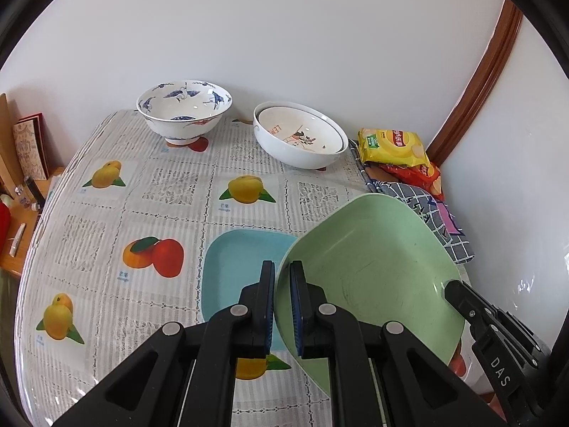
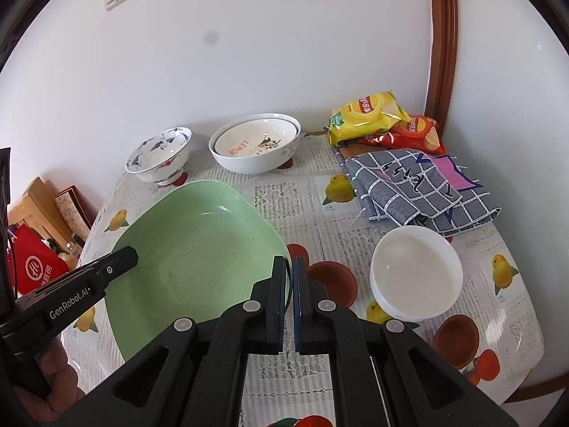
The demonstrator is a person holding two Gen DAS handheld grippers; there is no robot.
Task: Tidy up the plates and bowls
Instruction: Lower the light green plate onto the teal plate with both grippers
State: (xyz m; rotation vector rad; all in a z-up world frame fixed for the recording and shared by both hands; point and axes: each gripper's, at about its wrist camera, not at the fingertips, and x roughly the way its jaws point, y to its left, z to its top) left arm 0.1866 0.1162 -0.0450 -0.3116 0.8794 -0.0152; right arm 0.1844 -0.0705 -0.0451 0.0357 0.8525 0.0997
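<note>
Judging from the layout, the sorting looked midway: on the worktop [image 2: 302,192] the green plate [image 2: 192,245], largest piece, was held tilted above the cloth, its left rim clamped in the left claw [image 1: 282,306] and its right rim in the right claw [image 2: 288,299], while the white bowl with a lemon-print dish nested inside [image 2: 254,146] was already paired near the wall and the crane-pattern bowl [image 2: 160,158] stood alone beside it. Only the left wrist view showed the blue plate [image 1: 242,267] lying flat under the green one's edge, seemingly its destination; only the right wrist view showed the small white bowl [image 2: 416,272] still loose near the checked cloth [image 2: 419,185].
</note>
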